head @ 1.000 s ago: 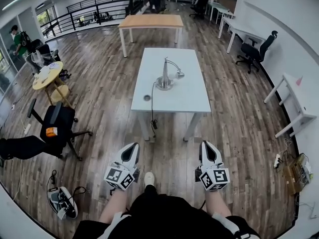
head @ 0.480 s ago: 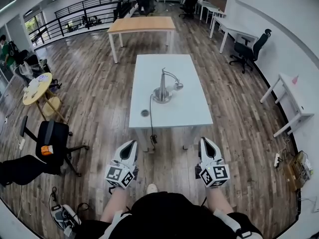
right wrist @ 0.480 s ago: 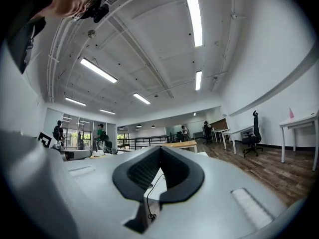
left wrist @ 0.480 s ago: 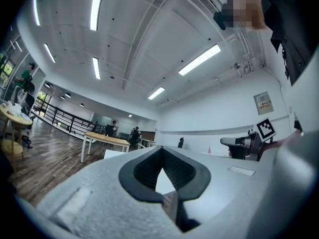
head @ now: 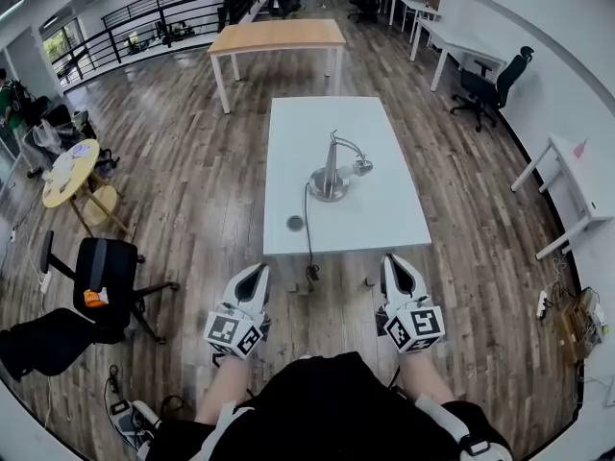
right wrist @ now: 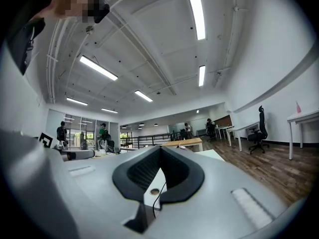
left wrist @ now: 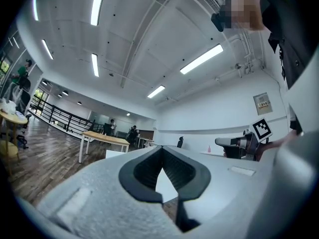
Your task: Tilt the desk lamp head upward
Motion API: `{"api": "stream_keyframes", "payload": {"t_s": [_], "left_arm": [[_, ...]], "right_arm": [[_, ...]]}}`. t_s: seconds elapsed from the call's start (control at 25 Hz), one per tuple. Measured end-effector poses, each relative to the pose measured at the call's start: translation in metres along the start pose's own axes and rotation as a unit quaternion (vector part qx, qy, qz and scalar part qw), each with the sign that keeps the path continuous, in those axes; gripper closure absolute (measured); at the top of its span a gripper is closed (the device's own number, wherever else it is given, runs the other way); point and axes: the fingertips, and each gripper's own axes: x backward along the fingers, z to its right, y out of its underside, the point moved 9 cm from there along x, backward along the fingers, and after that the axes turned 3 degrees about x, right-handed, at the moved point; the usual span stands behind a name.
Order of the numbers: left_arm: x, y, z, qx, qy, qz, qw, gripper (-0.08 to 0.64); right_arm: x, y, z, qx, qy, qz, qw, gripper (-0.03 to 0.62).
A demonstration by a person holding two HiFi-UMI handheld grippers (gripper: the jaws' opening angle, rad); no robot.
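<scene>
Lamp (head: 332, 169) mid-frame looks light, probably stiff-jointed; I'd take its small head (head: 362, 167). Left gripper (head: 256, 275) and right gripper (head: 394, 265) are closed, empty.

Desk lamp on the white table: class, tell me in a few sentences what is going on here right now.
A person stands just short of the white table, holding the left tongs and the right tongs low in front. Both tongs are shut and empty. The desk lamp stands untouched mid-table, its head hanging to the right, its cable trailing off the near edge. The tilt has not yet begun.
</scene>
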Motion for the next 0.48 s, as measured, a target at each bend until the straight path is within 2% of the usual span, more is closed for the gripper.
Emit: {"api": "stream_keyframes", "payload": {"t_s": [0.28,0.48], "left_arm": [[-0.030,0.006,-0.018,0.003,0.011,-0.005,0.9999,0.560],[-0.067,0.004,-0.027,0.001,0.008,0.007,0.9999,0.560]], "right_arm": [[-0.029,0.006,0.018,-0.006,0.010,-0.008,1.000,0.591],[-0.066,0.009,0.049,-0.012,0.005,-0.012,1.000,0.591]]}}
